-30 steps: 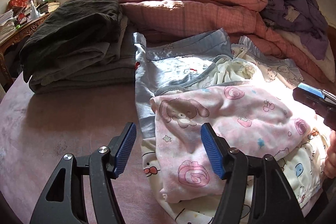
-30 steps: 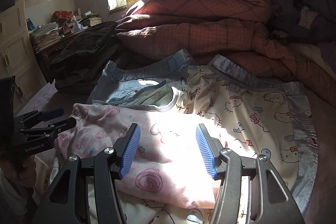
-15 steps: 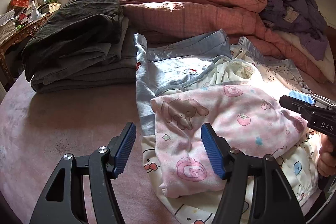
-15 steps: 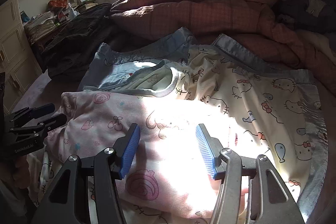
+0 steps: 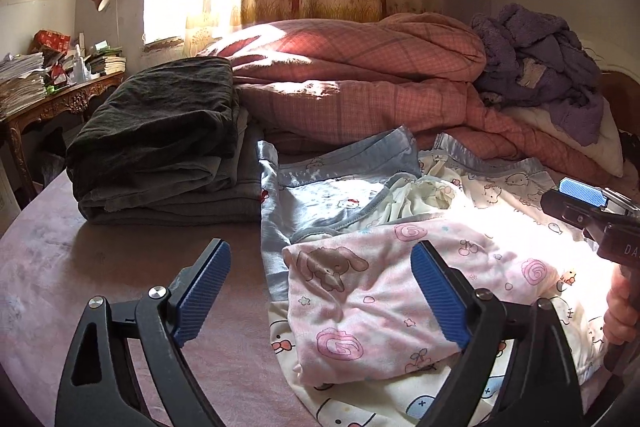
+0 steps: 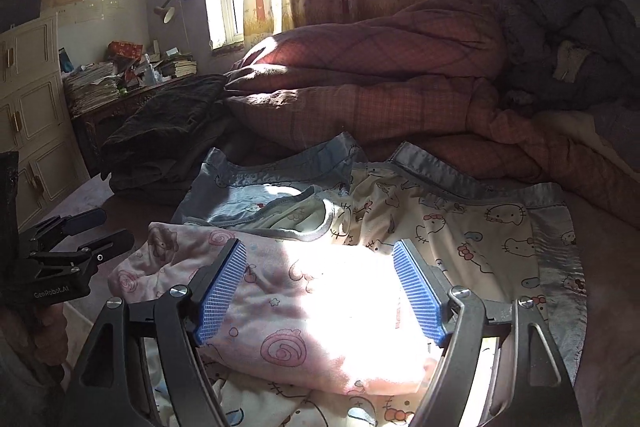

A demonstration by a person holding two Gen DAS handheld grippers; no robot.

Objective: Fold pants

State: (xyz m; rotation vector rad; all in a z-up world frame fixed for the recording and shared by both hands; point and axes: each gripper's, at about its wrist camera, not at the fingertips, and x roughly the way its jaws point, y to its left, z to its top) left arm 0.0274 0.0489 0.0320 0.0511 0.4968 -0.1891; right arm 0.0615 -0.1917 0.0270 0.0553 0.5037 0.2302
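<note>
Two grippers are in my view, both with their blue-padded fingers spread wide and holding nothing. The pink pants (image 5: pixel 384 303) lie folded into a soft, thick rectangle on the near right part of the bed, printed with swirl rolls, cherries and a brown bunny. I see them resting on top of a cream cartoon-cat blanket (image 5: pixel 492 187) with a shiny blue satin border, which spreads out underneath them toward the far side and to the right. Sunlight washes out the right half of the pants in both views, so I cannot read the print there.

My left gripper (image 5: pixel 320 295) hovers over the near left corner of the pants; its right pad sits above the pink cloth while its left pad hangs over the bare mauve bedsheet (image 5: pixel 120 251). I cannot tell whether either pad touches the fabric. My right gripper (image 6: pixel 320 291) is poised above the pants' right half, both pads straddling the bright patch of cloth. From the right wrist view I see the left gripper at the far left edge, gripped by a hand (image 6: pixel 44 331).

Farther off, to the left, a stack of folded dark clothes (image 5: pixel 160 143) sits on the sheet. Behind the blanket lies a bunched pink plaid quilt (image 5: pixel 360 83), with a purple fleece heap (image 5: pixel 544 59) at the far right.
</note>
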